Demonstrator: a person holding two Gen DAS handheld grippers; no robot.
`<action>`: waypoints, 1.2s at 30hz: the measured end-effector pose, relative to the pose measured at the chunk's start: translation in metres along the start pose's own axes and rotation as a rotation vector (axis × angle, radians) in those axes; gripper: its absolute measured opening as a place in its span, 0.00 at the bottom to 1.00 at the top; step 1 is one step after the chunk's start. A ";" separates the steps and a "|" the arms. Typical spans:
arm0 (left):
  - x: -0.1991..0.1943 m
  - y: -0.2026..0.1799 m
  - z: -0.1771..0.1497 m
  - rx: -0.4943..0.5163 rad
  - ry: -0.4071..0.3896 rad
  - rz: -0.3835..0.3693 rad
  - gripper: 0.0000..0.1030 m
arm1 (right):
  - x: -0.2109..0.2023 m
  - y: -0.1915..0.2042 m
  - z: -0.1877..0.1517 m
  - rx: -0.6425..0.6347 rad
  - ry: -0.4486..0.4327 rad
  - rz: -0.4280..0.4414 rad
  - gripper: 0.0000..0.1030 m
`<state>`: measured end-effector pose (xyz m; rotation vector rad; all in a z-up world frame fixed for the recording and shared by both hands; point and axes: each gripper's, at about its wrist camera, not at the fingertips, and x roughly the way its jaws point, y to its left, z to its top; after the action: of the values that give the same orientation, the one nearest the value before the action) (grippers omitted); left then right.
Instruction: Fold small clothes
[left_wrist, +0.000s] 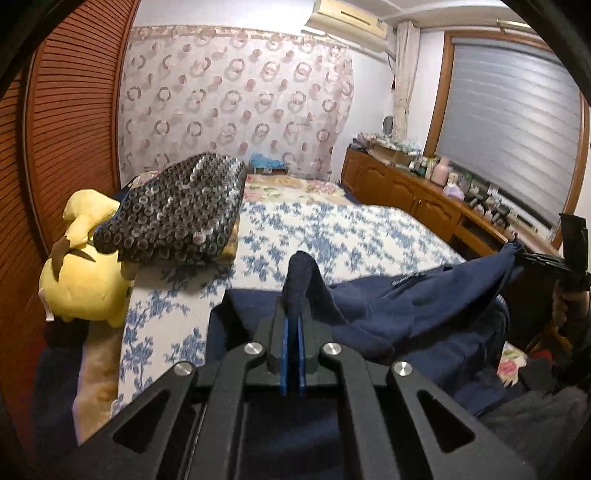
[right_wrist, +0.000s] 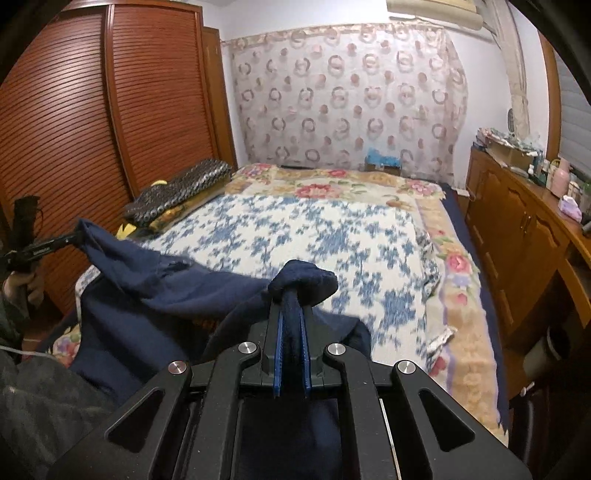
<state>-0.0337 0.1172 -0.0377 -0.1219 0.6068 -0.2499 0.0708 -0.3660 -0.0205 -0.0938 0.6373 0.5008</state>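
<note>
Bedroom surroundings frame the work: a bed (right_wrist: 369, 236) under a blue-and-white floral blanket, with a louvered wooden wardrobe (right_wrist: 110, 122) along one side and a wooden dresser (right_wrist: 517, 229) along the other. Beside the wardrobe, a yellow plush toy (left_wrist: 85, 280) lies on the bed under a dark bead-textured cushion (left_wrist: 177, 210).

At the end of the bed farthest from the circle-patterned curtain (right_wrist: 347, 92), a navy blue garment (left_wrist: 406, 310) hangs stretched between both tools. The left gripper (left_wrist: 294, 314) has its blue-padded jaws pressed nearly together on a bunched corner of the cloth. The right gripper (right_wrist: 291, 314) pinches another corner the same way, a thicker wad keeping its pads slightly apart. Each tool is held level and pointed down the bed toward the curtain, the two well apart, so the top edge runs fairly taut between them while the rest sags toward the blanket.

Judging by this, the garment is being lifted and spread, and no fold has yet been made. The next move likely calls for carrying it over the blanket and lowering it flat, keeping both corners level and tensioned so the cloth lands without creases.
</note>
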 end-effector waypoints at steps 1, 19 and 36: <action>0.003 0.002 -0.003 -0.004 0.013 0.007 0.01 | 0.008 0.000 -0.008 0.004 0.026 -0.009 0.05; 0.010 0.020 0.007 -0.013 0.042 0.060 0.47 | 0.023 -0.014 -0.021 0.021 0.052 -0.077 0.37; 0.109 0.053 0.036 0.025 0.202 0.128 0.55 | 0.104 -0.041 0.004 0.011 0.152 -0.066 0.55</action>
<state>0.0840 0.1405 -0.0783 -0.0338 0.8090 -0.1466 0.1642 -0.3572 -0.0810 -0.1431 0.7828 0.4286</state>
